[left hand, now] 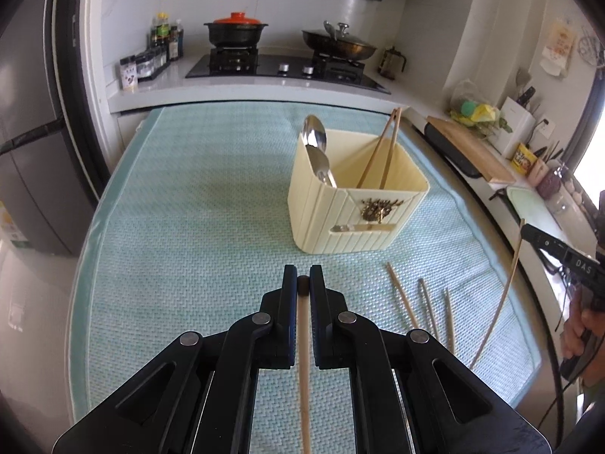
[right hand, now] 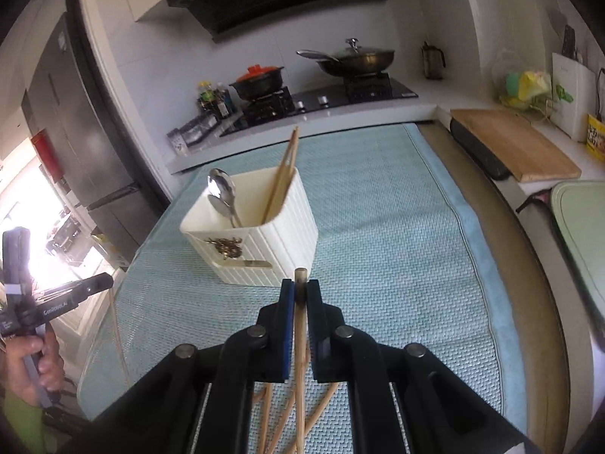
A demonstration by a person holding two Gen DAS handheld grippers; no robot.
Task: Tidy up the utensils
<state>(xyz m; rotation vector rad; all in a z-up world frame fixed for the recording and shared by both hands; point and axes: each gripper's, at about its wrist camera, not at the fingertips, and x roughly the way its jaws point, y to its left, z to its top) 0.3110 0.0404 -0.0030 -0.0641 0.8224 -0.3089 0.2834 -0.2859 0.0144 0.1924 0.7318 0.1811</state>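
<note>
1. Pale blue woven mat (left hand: pixel 196 196) spans the table; a kitchen hob sits at the frame's top.
2. Cream ribbed plastic utensil holder (left hand: pixel 351 223), centre-right, holds spoons and chopsticks leaning up-right.
3. Left gripper (left hand: pixel 303 283) clenches a wooden chopstick (left hand: pixel 304 370) lengthwise, lower end cut off.
4. Right gripper (right hand: pixel 300 291) pinches another wooden chopstick (right hand: pixel 300 359) likewise; loose chopsticks beneath are partly hidden.

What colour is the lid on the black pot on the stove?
Orange-red. The lid sits on the black pot, seen best from the left wrist view.

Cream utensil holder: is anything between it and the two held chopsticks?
Nothing visible. Bare mat lies between each gripper's chopstick and the cream holder; its chopstick side already holds two chopsticks but has room.
</note>
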